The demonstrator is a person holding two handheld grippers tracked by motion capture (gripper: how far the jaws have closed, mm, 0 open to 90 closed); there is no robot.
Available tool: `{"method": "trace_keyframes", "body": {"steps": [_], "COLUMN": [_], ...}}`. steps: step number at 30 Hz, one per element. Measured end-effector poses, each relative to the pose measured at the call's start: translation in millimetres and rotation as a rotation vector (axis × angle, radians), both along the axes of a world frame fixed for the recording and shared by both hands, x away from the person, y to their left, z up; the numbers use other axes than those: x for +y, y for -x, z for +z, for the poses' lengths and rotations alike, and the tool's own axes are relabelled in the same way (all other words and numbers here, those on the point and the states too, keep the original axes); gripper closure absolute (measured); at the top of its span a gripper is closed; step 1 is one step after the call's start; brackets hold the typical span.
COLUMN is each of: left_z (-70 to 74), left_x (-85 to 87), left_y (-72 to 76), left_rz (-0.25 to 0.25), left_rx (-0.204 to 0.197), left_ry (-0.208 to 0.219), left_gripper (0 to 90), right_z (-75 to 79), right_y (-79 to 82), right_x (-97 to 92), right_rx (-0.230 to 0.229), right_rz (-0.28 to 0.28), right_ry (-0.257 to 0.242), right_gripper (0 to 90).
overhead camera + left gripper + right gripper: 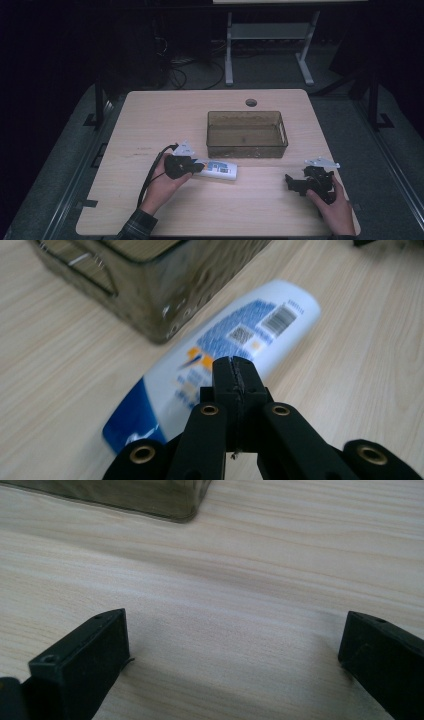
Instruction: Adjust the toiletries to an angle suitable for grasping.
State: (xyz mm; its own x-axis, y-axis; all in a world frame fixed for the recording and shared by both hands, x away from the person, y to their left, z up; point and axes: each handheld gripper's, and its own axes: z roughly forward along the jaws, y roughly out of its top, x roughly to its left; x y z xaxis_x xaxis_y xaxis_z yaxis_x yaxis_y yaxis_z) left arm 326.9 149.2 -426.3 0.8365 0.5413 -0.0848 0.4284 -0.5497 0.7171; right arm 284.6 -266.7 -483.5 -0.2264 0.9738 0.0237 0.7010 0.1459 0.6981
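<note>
**Jaws together over a lying bottle**

Left gripper (192, 166), near the table's left front: jaws pressed flat together, nothing clamped between them, as seen in the left gripper view (234, 371). Tip hanging over the blue-capped end of the bottle (218, 169); touching or just above, impossible to tell. Held in the left hand (162, 184), cable trailing back toward the front edge.

Right gripper (295, 184), near the table's right front corner: jaws wide apart, nothing between them but bare wood in the right gripper view (235, 645). Held in the right hand (334, 207), well apart from the bottle.

Around: brown see-through bin (247, 147) in the middle of the table (150, 115), just behind the bottle, its near corner close beside the bottle's side in the left gripper view (155, 290). Same bin's corner at the top edge of the right gripper view (150, 497). Round hole (251, 102) in the tabletop near the far edge.

Bottle (235, 335): white with blue label and barcode, lying on its side, parallel to the bin's front wall, stretching from the left gripper's tip toward the table's middle.
</note>
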Motion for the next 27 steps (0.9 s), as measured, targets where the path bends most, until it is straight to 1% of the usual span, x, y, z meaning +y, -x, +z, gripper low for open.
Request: {"method": "trace_keyframes", "body": {"steps": [1, 3, 5, 6, 8, 13, 14, 16, 17, 18, 19, 20, 24, 27], "left_z": [0.7, 0.6, 0.7, 0.7, 0.6, -1.4, -1.4, -2.3, -2.3, -3.5, -3.5, -5.3, -6.9, -7.2], "left_x": [-6.4, -12.4, -17.7, -17.7, -24.9, -37.7, -37.7, -46.7, -46.7, -53.0, -53.0, -59.3, -69.6, -76.5], "left_y": [-2.2, -4.6, -6.9, -6.9, -10.9, -16.8, -16.8, -20.7, -20.7, -22.8, -22.8, -24.7, -28.8, -31.3], "left_rz": [-0.008, -0.015, -0.021, -0.021, -0.026, -0.044, -0.044, -0.050, -0.050, -0.054, -0.054, -0.061, -0.077, -0.075], "left_rx": [-0.001, -0.003, -0.003, -0.003, -0.002, 0.001, 0.001, -0.003, -0.003, -0.004, -0.004, -0.002, -0.004, -0.006], "left_ry": [0.001, 0.012, 0.017, 0.017, 0.039, 0.045, 0.045, 0.056, 0.056, 0.060, 0.060, 0.055, 0.052, 0.053], "left_gripper": [90.0, 90.0, 90.0, 90.0, 90.0, 90.0, 90.0, 90.0, 90.0, 90.0, 90.0, 90.0, 90.0, 90.0], "right_z": [0.0, 0.0, 0.0, 0.0, 0.0, 0.0, 0.0, 0.0, 0.0, 0.0, 0.0, 0.0, 0.0, 0.0], "right_y": [0.0, 0.0, 0.0, 0.0, 0.0, 0.0, 0.0, 0.0, 0.0, 0.0, 0.0, 0.0, 0.0, 0.0], "right_x": [0.0, 0.0, 0.0, 0.0, 0.0, 0.0, 0.0, 0.0, 0.0, 0.0, 0.0, 0.0, 0.0, 0.0], "right_rx": [0.000, 0.000, 0.000, 0.000, 0.000, 0.000, 0.000, 0.000, 0.000, 0.000, 0.000, 0.000, 0.000, 0.000], "right_rz": [0.000, 0.000, 0.000, 0.000, 0.000, 0.000, 0.000, 0.000, 0.000, 0.000, 0.000, 0.000, 0.000, 0.000], "right_ry": [0.000, 0.000, 0.000, 0.000, 0.000, 0.000, 0.000, 0.000, 0.000, 0.000, 0.000, 0.000, 0.000, 0.000], "right_gripper": [0.0, 0.0, 0.0, 0.0, 0.0, 0.0, 0.0, 0.0, 0.0, 0.0, 0.0, 0.0, 0.0, 0.0]}}
